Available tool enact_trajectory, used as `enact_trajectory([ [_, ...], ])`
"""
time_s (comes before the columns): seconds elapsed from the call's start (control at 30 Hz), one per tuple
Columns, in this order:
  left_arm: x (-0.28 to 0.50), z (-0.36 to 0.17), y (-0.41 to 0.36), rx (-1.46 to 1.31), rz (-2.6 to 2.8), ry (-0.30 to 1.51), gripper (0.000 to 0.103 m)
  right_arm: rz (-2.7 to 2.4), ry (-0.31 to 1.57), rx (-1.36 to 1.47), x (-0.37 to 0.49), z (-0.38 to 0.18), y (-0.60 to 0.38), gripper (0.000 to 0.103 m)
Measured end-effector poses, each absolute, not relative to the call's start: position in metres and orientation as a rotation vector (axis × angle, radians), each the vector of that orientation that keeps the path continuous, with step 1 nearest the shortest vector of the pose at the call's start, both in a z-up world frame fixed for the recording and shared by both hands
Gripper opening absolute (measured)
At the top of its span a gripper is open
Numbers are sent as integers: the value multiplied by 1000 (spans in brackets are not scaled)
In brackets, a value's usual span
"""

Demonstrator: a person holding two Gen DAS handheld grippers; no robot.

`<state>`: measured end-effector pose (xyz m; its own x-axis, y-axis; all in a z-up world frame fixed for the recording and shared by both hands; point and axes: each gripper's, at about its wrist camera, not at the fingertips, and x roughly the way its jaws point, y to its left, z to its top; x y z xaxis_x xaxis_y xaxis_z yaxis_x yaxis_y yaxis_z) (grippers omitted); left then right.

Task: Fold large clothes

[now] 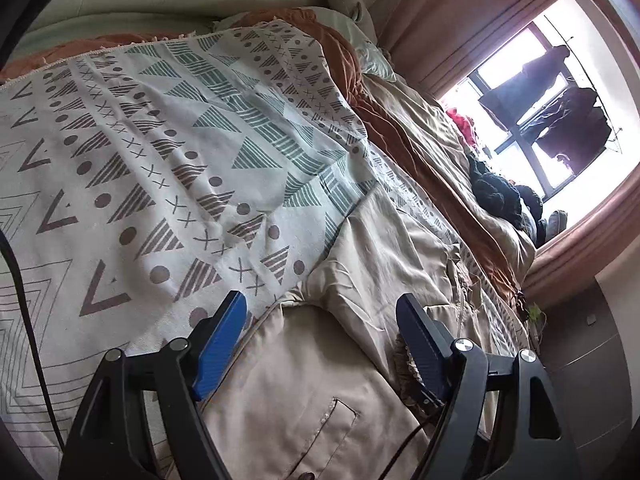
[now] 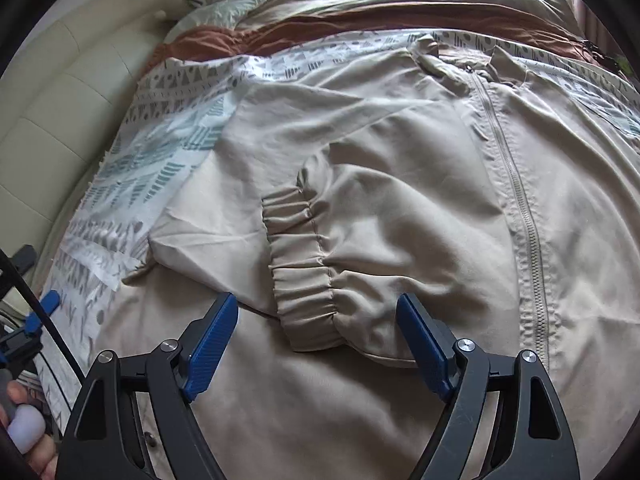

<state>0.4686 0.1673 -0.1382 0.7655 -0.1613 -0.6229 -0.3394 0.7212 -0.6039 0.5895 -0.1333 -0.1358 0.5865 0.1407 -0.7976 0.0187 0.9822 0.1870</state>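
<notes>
A beige zip-up jacket point(image 2: 400, 208) lies spread front-up on a patterned blanket point(image 2: 168, 148) on a bed. One sleeve is folded across the body, and its elastic cuff point(image 2: 304, 268) lies just ahead of my right gripper point(image 2: 320, 312), which is open and empty above it. The zipper point(image 2: 520, 200) runs down the right side. In the left wrist view the jacket point(image 1: 320, 380) shows a pocket flap point(image 1: 332, 424). My left gripper point(image 1: 320, 312) is open and empty over the jacket's edge, next to the blanket point(image 1: 140, 152).
A padded cream headboard point(image 2: 52, 120) stands at the left. A rust and tan duvet point(image 1: 420, 140), pillows point(image 1: 368, 52) and dark clothes point(image 1: 496, 196) lie on the far side by a bright window point(image 1: 540, 100). My other gripper and the hand on it point(image 2: 24, 432) show at lower left.
</notes>
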Motion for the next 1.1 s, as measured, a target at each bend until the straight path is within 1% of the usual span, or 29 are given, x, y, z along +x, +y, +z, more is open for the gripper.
enact_trajectory([
  [0.07,468,-137,167,-769,100,709,78,55,973,142,596,-147,-124,81],
  [0.13,469,-137,164,-761,95,711,78,41,965,76,598,-147,-115,80],
  [0.2,469,-136,160,-747,94,715,78,13,956,66,597,-144,-117,50],
  [0.23,469,-135,158,-743,92,718,78,32,959,107,596,-142,-124,38],
  [0.27,470,-135,155,-741,86,720,78,52,956,145,594,-140,-131,31],
  [0.3,471,-135,152,-738,81,722,78,66,942,176,591,-135,-138,29],
  [0.37,473,-133,144,-721,78,723,78,77,905,221,583,-123,-152,20],
  [0.5,477,-131,132,-675,75,732,78,88,811,319,561,-91,-190,16],
  [0.57,479,-132,126,-668,68,741,78,71,765,360,548,-79,-213,14],
  [0.67,481,-133,118,-644,71,751,78,36,705,422,528,-68,-249,13],
  [0.77,483,-132,111,-613,68,760,78,-33,675,486,509,-67,-287,13],
  [0.9,486,-135,106,-574,75,782,78,-149,711,624,490,-85,-333,14],
  [0.93,487,-136,106,-564,82,788,78,-166,714,657,487,-91,-340,24],
  [0.97,487,-137,106,-554,91,793,78,-175,717,683,484,-96,-346,59],
  [1.0,487,-138,107,-547,99,796,78,-166,716,709,481,-101,-351,81],
  [1.03,487,-139,108,-539,109,800,78,-149,712,735,479,-105,-353,100],
  [1.1,488,-141,110,-531,121,805,78,-100,706,794,480,-112,-358,100],
])
